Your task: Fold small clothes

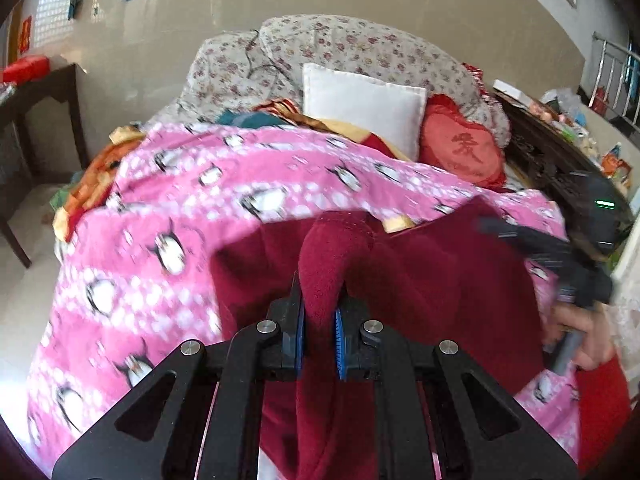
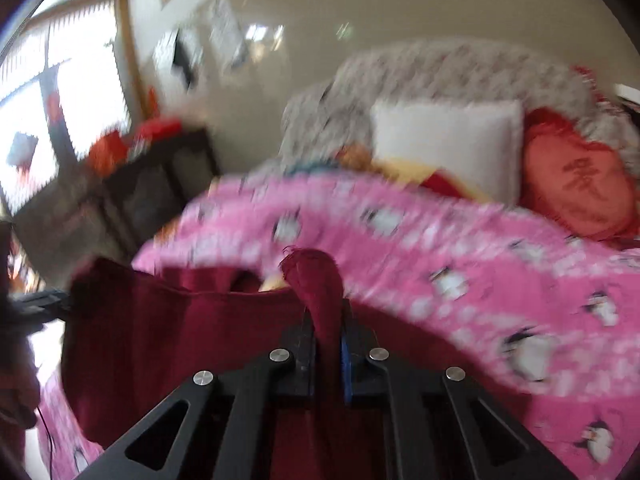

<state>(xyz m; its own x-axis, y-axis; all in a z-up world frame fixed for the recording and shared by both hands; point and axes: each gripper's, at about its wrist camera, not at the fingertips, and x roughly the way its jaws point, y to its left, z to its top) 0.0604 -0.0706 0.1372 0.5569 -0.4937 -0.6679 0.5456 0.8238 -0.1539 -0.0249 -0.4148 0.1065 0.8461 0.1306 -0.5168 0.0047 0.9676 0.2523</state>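
A dark red fleece garment (image 1: 432, 280) hangs stretched between my two grippers above a bed with a pink penguin blanket (image 1: 160, 208). My left gripper (image 1: 320, 312) is shut on a bunched corner of the garment, which pokes up between the jaws. My right gripper (image 2: 327, 320) is shut on another bunched corner of the same garment (image 2: 160, 332). The right gripper and the hand holding it show at the right of the left wrist view (image 1: 560, 264). The right wrist view is blurred by motion.
A white pillow (image 1: 360, 104), a red heart cushion (image 1: 460, 152) and a floral quilt (image 1: 340, 52) lie at the bed's head. A dark wooden table (image 1: 36, 96) stands left of the bed. A cluttered dark cabinet (image 1: 560, 152) stands on the right.
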